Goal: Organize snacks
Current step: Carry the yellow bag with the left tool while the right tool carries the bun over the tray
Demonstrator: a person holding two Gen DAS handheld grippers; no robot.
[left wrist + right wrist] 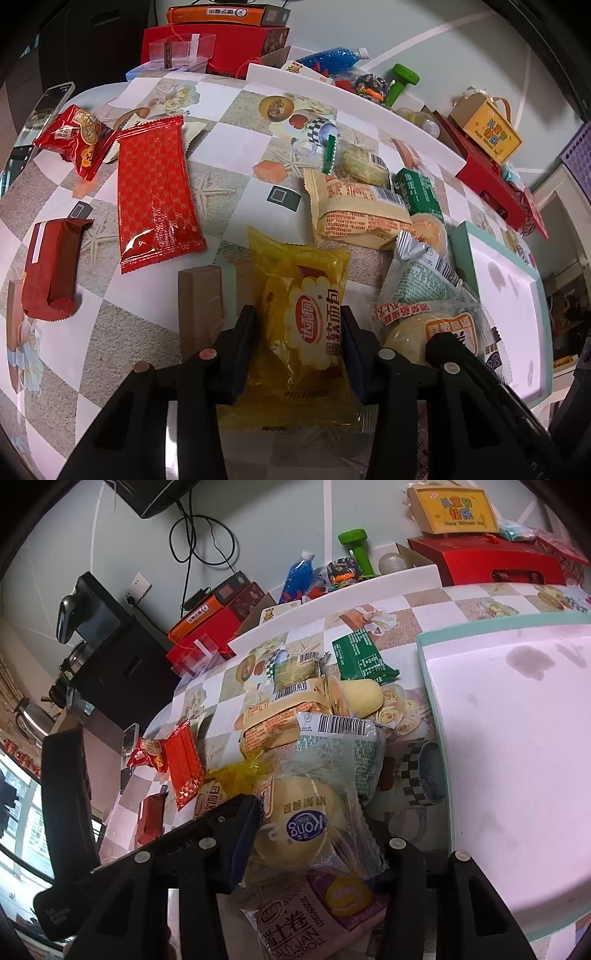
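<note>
Left wrist view, lower centre: left tool [298, 334] clenched on yellow bread packet [301, 321], one pad on each long side of the wrapper. Packet resting on the patterned desk [229, 147], pillow-like, air-filled film around soft bread; judged light, crushable, slippery on the film. Best taken across the middle with gentle pressure, as here, or by the crimped end seam.

Right wrist view, lower centre: right tool [314, 819] closed around clear bun packet [306, 823], wrapper bunched between the pads. Bun soft and round, likely to deform or slide inside loose film; firmer hold expected at the serrated seam. Packet lying atop purple roll packet [317, 915] in the pile at frame centre.

Right of frame in both views: teal-rimmed tray [430, 686], bare pink floor, presumed destination. Left of frame, left wrist view: red snack packets [155, 192], flat and stiffer, scattered well apart from the pile.
</note>
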